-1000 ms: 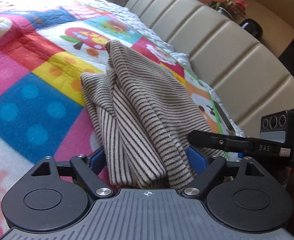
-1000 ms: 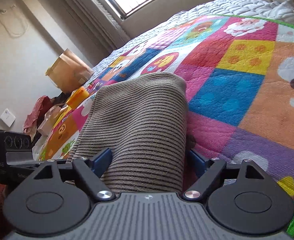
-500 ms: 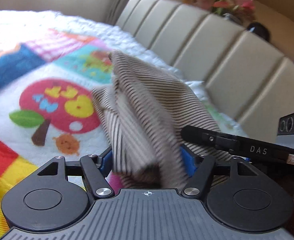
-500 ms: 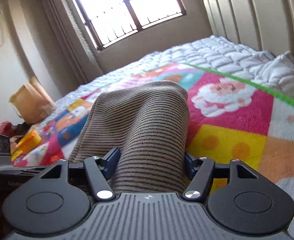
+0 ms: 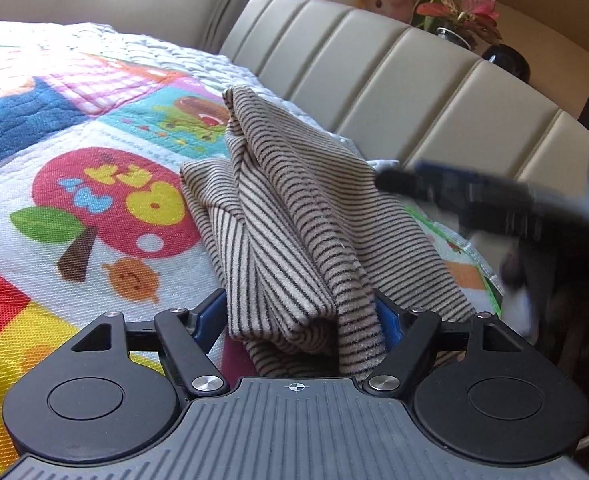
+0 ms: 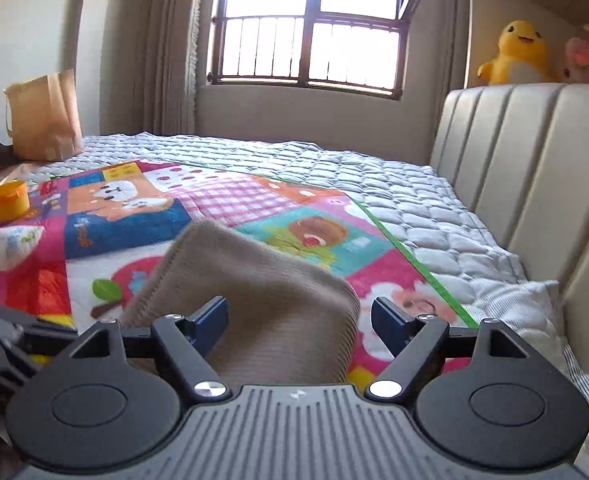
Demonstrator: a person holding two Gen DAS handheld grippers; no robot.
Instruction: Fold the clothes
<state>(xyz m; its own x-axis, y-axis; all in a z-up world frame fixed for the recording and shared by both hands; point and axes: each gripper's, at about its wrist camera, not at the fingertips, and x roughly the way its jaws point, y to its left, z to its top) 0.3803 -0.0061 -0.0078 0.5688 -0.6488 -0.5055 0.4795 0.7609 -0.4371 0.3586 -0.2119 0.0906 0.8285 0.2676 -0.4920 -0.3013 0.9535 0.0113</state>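
A beige garment with thin dark stripes is bunched up on the colourful patchwork blanket. My left gripper is shut on its near end, and both blue pads press into the bundle. In the right wrist view the same garment looks blurred and lies between the fingers of my right gripper. Those jaws are opening: the left pad touches the cloth, while the right pad stands clear of its edge. The right gripper shows as a dark blur just right of the garment in the left wrist view.
A padded beige headboard runs along the right, with a yellow plush toy and a potted plant on the ledge behind it. A brown paper bag and an orange cup sit at the far left of the bed.
Both grippers carried the garment across the blanket toward the headboard. The right gripper rose and rolled, and a gap has opened between its right pad and the cloth.
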